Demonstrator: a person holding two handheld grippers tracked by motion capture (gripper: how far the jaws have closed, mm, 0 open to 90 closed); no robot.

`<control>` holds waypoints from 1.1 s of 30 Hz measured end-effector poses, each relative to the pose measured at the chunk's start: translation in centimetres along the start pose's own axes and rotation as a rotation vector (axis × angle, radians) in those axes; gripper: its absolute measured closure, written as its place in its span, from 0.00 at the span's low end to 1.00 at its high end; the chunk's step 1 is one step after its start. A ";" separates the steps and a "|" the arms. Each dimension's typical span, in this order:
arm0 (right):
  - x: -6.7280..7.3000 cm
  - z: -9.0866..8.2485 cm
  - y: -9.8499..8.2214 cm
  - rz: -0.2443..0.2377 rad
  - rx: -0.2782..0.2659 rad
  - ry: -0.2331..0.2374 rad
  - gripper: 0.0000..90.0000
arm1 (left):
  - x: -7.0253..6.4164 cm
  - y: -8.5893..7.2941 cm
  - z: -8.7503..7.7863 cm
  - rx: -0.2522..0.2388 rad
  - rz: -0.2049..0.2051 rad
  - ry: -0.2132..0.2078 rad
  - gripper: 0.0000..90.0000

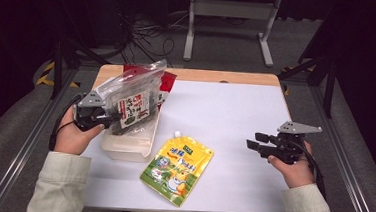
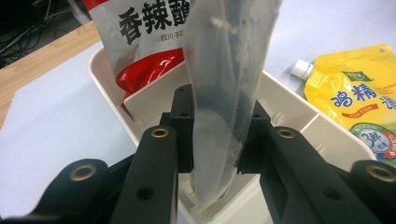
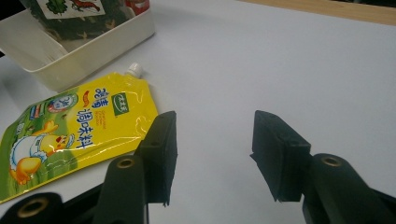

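My left gripper point(image 1: 111, 118) is shut on a clear plastic bag of dark seaweed point(image 1: 129, 94), holding it upright over the white divided tray point(image 1: 125, 149); in the left gripper view the bag point(image 2: 229, 79) runs between the two pads point(image 2: 184, 135). A red and white sauce packet point(image 2: 140, 42) stands in the tray's far compartment point(image 2: 105, 70). A yellow spouted pouch point(image 1: 177, 167) lies flat on the white mat in front of the tray. My right gripper point(image 1: 251, 143) hovers open over the mat at the right, nothing between its fingers point(image 3: 161, 149).
The white mat point(image 1: 236, 109) covers most of the wooden table point(image 1: 198, 75). The yellow pouch point(image 3: 70, 130) lies left of the right gripper's jaws, the tray point(image 3: 88, 51) beyond it. A metal frame and cables sit on the floor behind the table.
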State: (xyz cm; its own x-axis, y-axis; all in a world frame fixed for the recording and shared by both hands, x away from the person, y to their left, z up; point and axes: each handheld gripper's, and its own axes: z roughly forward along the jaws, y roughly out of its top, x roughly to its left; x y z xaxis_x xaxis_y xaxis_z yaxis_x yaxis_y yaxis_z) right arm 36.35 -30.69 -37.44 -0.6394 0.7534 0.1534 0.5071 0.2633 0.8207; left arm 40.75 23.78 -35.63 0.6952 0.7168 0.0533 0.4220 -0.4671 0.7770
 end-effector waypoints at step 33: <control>0.9 0.4 0.1 -0.054 -0.027 0.039 0.58 | -2.3 -3.0 -4.8 -0.096 -0.107 -0.029 0.26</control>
State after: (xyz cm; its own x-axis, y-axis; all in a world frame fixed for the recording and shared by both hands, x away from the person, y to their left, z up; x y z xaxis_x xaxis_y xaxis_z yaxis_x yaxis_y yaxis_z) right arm 36.02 -29.72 -37.48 -0.6879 0.7143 0.1290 0.4557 0.2866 0.8427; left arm 35.12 26.00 -35.03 0.6662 0.7441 -0.0502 0.4380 -0.3359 0.8339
